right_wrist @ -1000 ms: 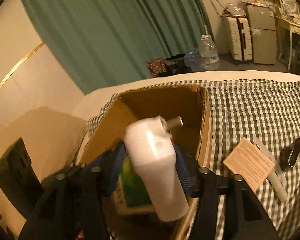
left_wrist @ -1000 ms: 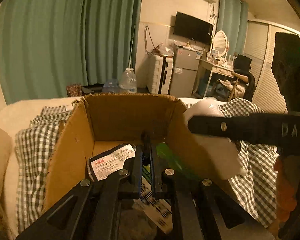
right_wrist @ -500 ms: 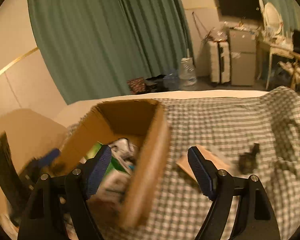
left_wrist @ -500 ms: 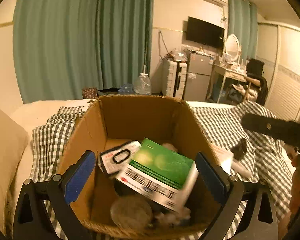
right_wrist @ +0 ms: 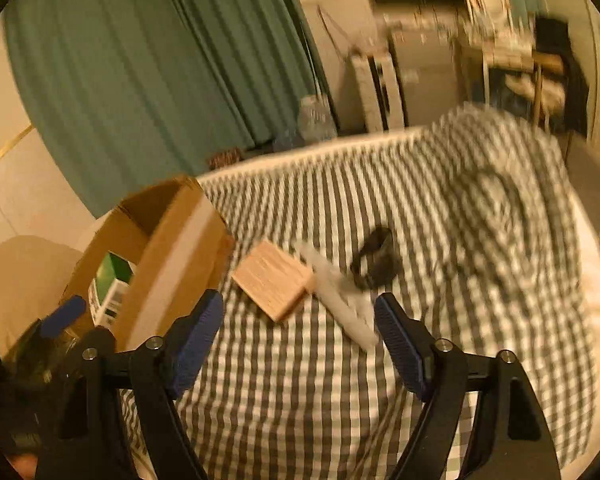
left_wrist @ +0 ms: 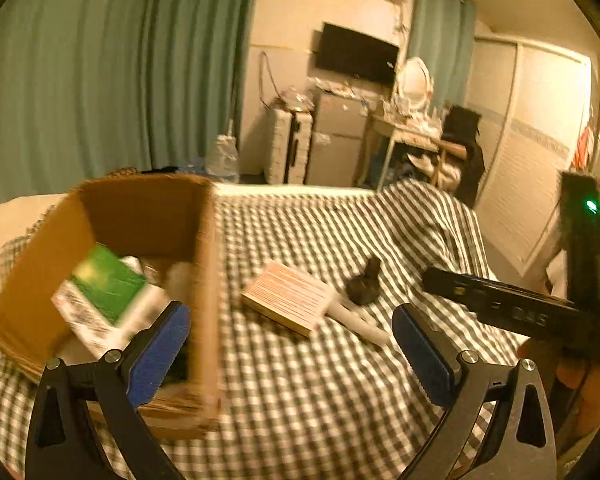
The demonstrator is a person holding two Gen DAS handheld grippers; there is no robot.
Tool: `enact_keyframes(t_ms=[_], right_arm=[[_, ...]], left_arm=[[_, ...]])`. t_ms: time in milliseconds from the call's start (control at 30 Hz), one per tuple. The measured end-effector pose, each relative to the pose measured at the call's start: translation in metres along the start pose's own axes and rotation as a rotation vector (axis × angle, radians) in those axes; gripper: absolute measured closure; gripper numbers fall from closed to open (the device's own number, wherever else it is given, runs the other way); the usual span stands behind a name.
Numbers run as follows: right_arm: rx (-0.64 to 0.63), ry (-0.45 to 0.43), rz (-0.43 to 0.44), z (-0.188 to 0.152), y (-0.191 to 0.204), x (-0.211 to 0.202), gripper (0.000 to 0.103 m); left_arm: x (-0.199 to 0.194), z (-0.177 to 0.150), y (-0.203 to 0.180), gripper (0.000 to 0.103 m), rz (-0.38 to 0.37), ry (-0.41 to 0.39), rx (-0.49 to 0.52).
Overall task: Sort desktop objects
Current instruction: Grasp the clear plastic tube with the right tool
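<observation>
A cardboard box (left_wrist: 148, 216) stands on the checked cloth at the left and holds a green and white carton (left_wrist: 104, 300) and other items. It also shows in the right wrist view (right_wrist: 168, 256). On the cloth lie a tan flat box (left_wrist: 288, 298), a white tube (left_wrist: 358, 322) and a small black object (left_wrist: 364, 286); the right wrist view shows the tan box (right_wrist: 270, 280), the tube (right_wrist: 340, 300) and the black object (right_wrist: 376, 264). My left gripper (left_wrist: 292, 354) is open and empty beside the box. My right gripper (right_wrist: 300, 344) is open and empty above the cloth, short of the tube.
The checked cloth (left_wrist: 300, 400) covers a bed that drops off at the far and right edges. Behind it are green curtains (left_wrist: 100, 72), a water jug (left_wrist: 222, 158), a suitcase, a small fridge and a cluttered desk (left_wrist: 412, 132).
My left gripper opened and left its item in the box. My right gripper dropped the white device into the box and opened. Both views have swung right, away from the box toward the cloth items.
</observation>
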State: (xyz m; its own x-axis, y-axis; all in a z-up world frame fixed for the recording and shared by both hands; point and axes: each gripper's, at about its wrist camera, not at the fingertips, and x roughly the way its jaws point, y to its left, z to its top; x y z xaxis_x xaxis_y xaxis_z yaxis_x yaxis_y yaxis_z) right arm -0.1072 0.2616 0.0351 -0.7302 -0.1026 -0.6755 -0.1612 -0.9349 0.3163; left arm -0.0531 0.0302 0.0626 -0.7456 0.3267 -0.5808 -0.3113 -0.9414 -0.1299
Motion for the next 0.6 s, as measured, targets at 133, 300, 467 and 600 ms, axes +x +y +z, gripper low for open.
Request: enact_keyframes(t_ms=[133,300,467,600], right_arm=[[-0.041,0.118,-0.052,0.001,-0.009,0.042,0.040],[-0.145,0.270,-0.103,0.008,-0.016,0.099,0.043],[-0.278,0.416,-0.174,0.003,-0.018,0.149,0.046],[-0.284,0.518,-0.197,-0.012,-0.031,0.174,0.061]], left_arm=[[0.040,-0.011,-0.022,0.000,0.028,0.075,0.029],[0.087,-0.032,-0.037,0.000,0.258,0.079,0.111],[0.109,-0.042,-0.049,0.000,0.381,0.057,0.215],[0.103,-0.038,-0.045,0.000,0.342,0.057,0.176]])
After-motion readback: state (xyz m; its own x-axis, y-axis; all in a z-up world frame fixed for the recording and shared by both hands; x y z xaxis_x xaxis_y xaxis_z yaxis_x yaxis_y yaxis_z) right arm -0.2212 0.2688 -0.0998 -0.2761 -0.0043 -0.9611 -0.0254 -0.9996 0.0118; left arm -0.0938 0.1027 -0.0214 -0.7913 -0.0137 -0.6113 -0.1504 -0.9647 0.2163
